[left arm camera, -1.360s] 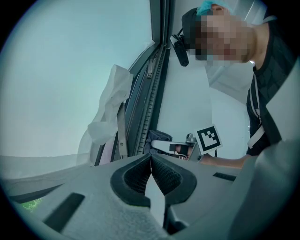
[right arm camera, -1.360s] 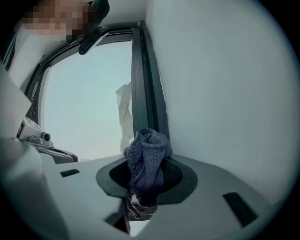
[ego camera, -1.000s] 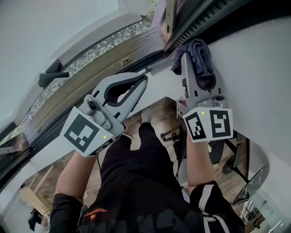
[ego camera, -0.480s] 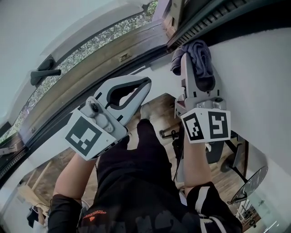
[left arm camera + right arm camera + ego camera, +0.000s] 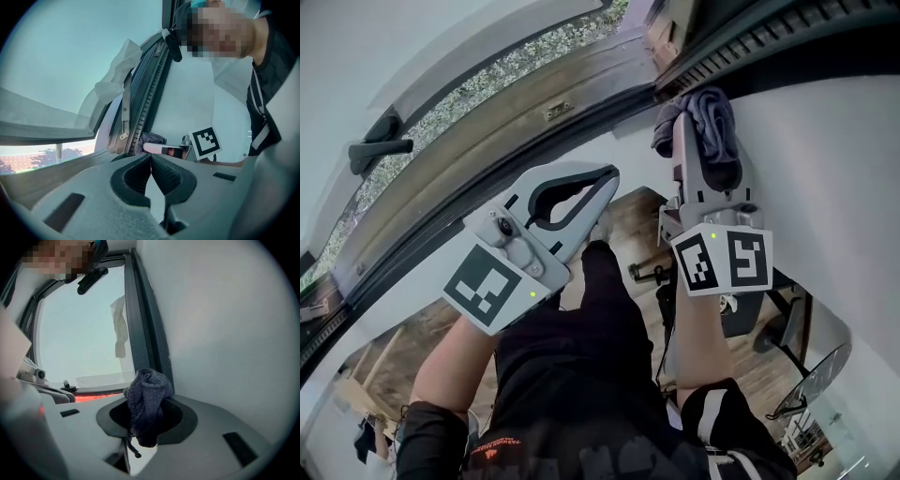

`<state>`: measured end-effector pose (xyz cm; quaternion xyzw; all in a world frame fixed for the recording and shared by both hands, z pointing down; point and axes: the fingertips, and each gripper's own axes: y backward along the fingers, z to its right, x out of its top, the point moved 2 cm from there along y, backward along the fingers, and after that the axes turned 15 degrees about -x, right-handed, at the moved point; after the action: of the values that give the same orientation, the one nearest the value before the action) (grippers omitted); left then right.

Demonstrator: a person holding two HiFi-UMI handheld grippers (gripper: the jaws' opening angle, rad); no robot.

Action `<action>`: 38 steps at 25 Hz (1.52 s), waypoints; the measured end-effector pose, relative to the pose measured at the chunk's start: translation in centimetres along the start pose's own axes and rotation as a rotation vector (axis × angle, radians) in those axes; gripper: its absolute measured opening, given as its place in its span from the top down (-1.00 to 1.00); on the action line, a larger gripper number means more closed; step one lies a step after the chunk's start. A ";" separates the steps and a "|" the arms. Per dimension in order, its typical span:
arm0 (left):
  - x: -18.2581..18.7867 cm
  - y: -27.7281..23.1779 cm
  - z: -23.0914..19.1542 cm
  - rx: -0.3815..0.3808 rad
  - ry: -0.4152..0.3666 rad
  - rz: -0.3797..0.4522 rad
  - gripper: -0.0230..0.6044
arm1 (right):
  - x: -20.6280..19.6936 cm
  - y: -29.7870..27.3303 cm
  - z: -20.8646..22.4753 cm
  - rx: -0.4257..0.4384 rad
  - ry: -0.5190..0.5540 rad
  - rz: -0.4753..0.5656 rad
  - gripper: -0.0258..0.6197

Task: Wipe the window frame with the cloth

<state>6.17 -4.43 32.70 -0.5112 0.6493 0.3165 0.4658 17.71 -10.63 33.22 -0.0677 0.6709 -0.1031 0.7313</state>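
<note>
Cloth (image 5: 149, 390) between right gripper (image 5: 145, 420) jaws; window frame (image 5: 143, 324) just ahead of claw tips. Left gripper (image 5: 607, 176) at its left (jaws together, nothing between). Window handle (image 5: 375, 150) farther left.

The left gripper (image 5: 607, 176), jaws pressed together on nothing, tilts up and to the right, while the right gripper (image 5: 705, 141), just beside it and reaching farther, clamps the bunched cloth (image 5: 718, 111)
</note>
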 end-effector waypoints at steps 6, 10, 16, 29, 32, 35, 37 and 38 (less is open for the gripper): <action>-1.1 -0.1 0.0 -0.007 0.015 -0.004 0.86 | -1.9 -0.4 0.1 -0.010 -0.009 -0.019 0.58; -1.9 0.1 -0.1 -0.001 0.029 -0.005 0.86 | -2.8 -0.6 0.3 -0.013 -0.009 -0.029 0.58; -2.9 0.1 -0.2 0.011 0.041 -0.007 0.86 | -4.4 -1.1 0.6 -0.013 -0.011 -0.050 0.58; -5.0 0.7 -0.5 0.040 0.081 -0.008 0.86 | -7.5 -2.5 0.9 -0.016 -0.046 -0.095 0.58; -5.3 0.9 -0.5 0.042 0.085 -0.009 0.86 | -7.7 -2.7 0.7 -0.010 -0.054 -0.097 0.58; -5.3 1.1 -0.4 0.046 0.084 -0.002 0.86 | -7.7 -2.6 0.3 0.001 -0.054 -0.098 0.58; -5.3 1.2 -0.3 0.047 0.083 0.003 0.86 | -7.7 -2.5 0.0 0.007 -0.055 -0.102 0.58; -5.3 1.3 -0.3 0.048 0.083 0.005 0.86 | -7.8 -2.4 -0.1 0.010 -0.056 -0.104 0.58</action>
<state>5.04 -2.38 37.59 -0.5111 0.6765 0.2806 0.4499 16.83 -11.12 41.30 -0.1018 0.6453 -0.1422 0.7436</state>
